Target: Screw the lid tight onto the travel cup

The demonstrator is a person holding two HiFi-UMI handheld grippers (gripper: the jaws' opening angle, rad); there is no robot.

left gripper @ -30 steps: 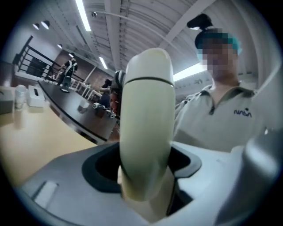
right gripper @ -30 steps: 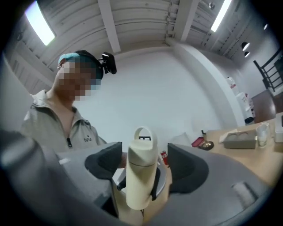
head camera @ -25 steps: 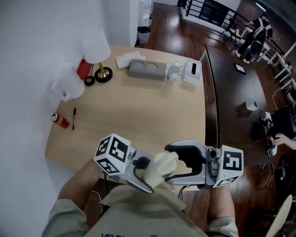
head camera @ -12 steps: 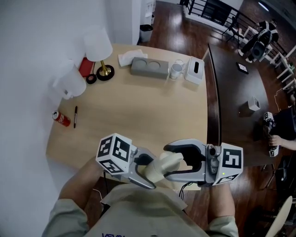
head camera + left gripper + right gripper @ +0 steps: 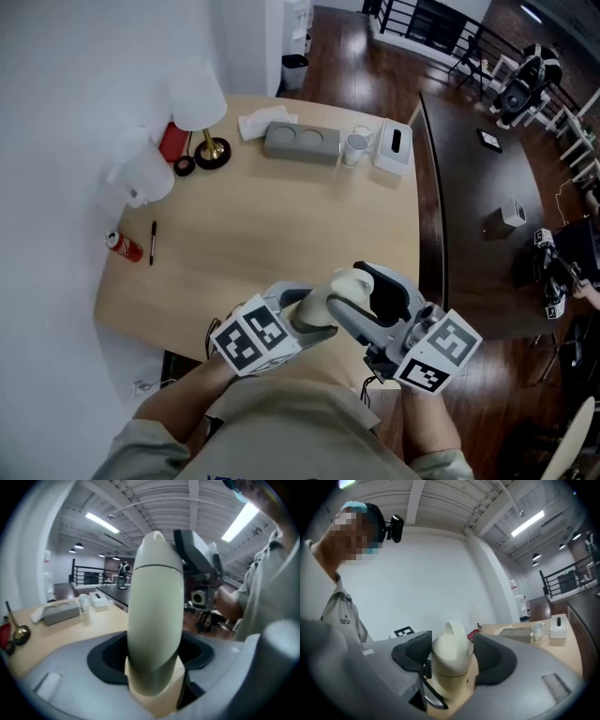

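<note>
The left tongs (image 5: 154, 677) pinch the cup (image 5: 154, 606) by its body. The right tongs (image 5: 452, 654), whose jaws have just been closing, press on the lid (image 5: 450, 646) between their pads, and the whole is held in the air over the near edge of the worktop (image 5: 281, 216). If the hold on the smooth domed lid is light, the pads may slide round it and leave it loose, and a lid seated crooked could cross-thread. With nothing beneath, a hard twist might also spin the cup in the left tongs or drop it.
</note>
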